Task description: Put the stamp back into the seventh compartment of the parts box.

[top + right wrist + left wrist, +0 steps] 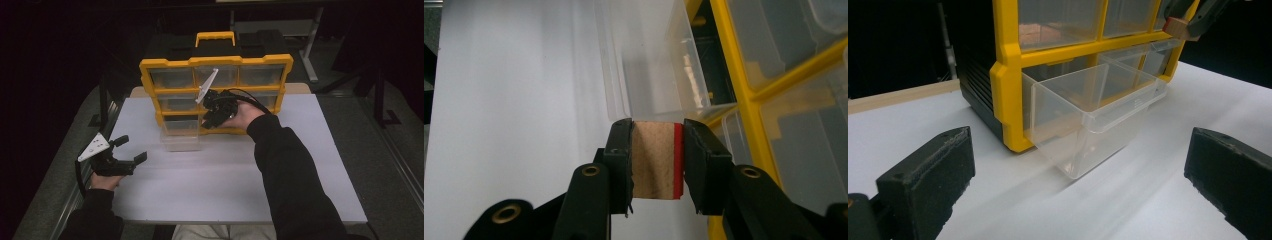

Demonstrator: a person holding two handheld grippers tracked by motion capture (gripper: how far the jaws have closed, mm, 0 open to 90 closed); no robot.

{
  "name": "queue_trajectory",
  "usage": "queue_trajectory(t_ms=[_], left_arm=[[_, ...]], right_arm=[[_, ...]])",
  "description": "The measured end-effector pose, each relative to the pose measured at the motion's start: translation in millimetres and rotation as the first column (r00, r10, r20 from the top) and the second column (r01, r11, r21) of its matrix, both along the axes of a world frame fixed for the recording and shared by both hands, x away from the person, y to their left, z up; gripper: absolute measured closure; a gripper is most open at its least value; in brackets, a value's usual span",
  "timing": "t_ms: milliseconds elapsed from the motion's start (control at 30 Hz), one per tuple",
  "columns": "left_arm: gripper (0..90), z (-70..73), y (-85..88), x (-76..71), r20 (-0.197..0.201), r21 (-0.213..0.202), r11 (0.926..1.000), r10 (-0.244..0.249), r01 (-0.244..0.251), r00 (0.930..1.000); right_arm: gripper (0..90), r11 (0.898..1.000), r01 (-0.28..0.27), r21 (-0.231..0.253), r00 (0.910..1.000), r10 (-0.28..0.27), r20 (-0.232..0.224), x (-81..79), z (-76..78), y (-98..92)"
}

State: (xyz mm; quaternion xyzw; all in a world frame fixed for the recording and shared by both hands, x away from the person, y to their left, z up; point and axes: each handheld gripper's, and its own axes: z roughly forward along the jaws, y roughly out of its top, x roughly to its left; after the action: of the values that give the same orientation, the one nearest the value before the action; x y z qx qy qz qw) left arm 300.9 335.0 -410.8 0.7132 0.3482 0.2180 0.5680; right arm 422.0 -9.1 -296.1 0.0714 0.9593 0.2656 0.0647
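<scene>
On the white tabletop (225,190) beside the pulled-out clear drawer (1088,117), your right claw (657,150) clamps 1 light, stiff wooden block (654,160) by its flat sides, left claw (1073,185) gaping empty.

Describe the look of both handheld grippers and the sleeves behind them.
Both are black two-jaw tools. The left gripper has blocky, rough-textured pads, a grey three-cornered plate on top and a black cable trailing back. The right gripper carries a like plate and a looping black cable; brass-coloured rivets mark its jaw arms. Both sleeves are dark.
</scene>
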Motion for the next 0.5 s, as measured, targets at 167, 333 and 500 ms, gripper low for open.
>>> queue_trajectory(t_ms=[167, 333, 500], left_arm=[[0.0, 0.2, 0.1, -0.6, 0.001, -0.002, 1.0000, -0.001, 0.001, 1.0000], [0.0, 0.2, -0.1, -0.9, 0.001, -0.004, 1.0000, -0.003, 0.003, 1.0000], [0.0, 0.2, 0.0, -0.9, 0.001, -0.005, 1.0000, -0.004, 0.004, 1.0000]], right_arm=[[64.9, 1.000, -0.005, 0.001, 1.0000, 0.005, 0.004, 1.4, 2.0, 5.8], [64.9, 1.000, -0.010, 0.001, 0.9999, 0.010, 0.004, 3.1, 2.7, 12.5], [64.9, 1.000, -0.024, 0.001, 0.9996, 0.024, 0.012, 3.7, 5.7, 19.7]])
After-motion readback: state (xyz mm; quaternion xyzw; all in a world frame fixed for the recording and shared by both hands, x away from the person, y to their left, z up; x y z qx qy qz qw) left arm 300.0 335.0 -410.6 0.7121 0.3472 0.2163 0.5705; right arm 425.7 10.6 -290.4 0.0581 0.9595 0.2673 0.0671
